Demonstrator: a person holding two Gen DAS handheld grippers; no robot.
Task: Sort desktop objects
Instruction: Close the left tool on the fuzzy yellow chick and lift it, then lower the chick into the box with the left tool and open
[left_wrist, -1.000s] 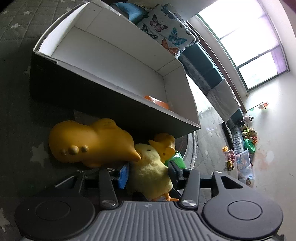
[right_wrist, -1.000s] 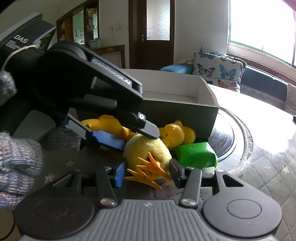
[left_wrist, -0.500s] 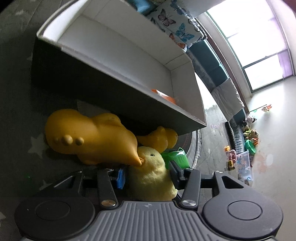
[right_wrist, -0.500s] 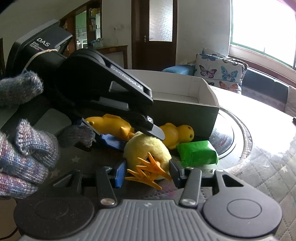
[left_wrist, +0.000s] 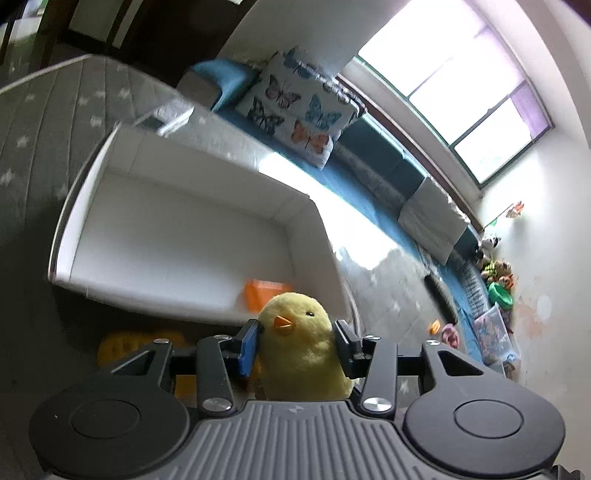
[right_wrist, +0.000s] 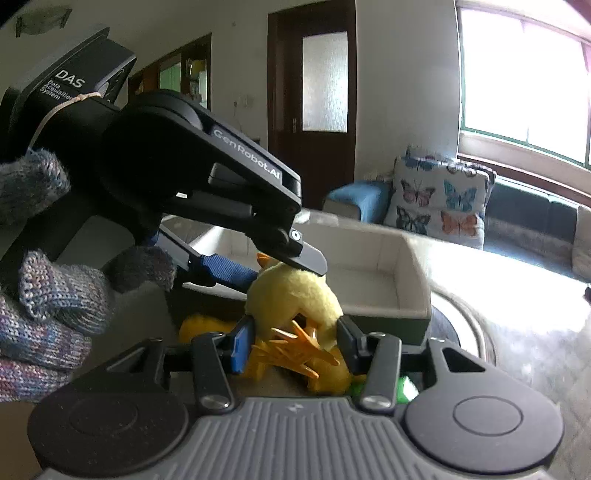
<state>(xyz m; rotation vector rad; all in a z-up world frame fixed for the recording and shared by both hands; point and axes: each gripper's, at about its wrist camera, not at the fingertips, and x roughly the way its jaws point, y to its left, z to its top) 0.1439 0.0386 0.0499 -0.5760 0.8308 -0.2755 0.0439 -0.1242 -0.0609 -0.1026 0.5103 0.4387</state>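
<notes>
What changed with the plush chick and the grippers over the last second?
The left gripper, shut on the plush chick, has lifted it off the table to the rim of the white box. The right gripper still brackets the chick's orange feet; whether it grips is unclear. The orange item stays in the box, the yellow rubber toy below.
</notes>
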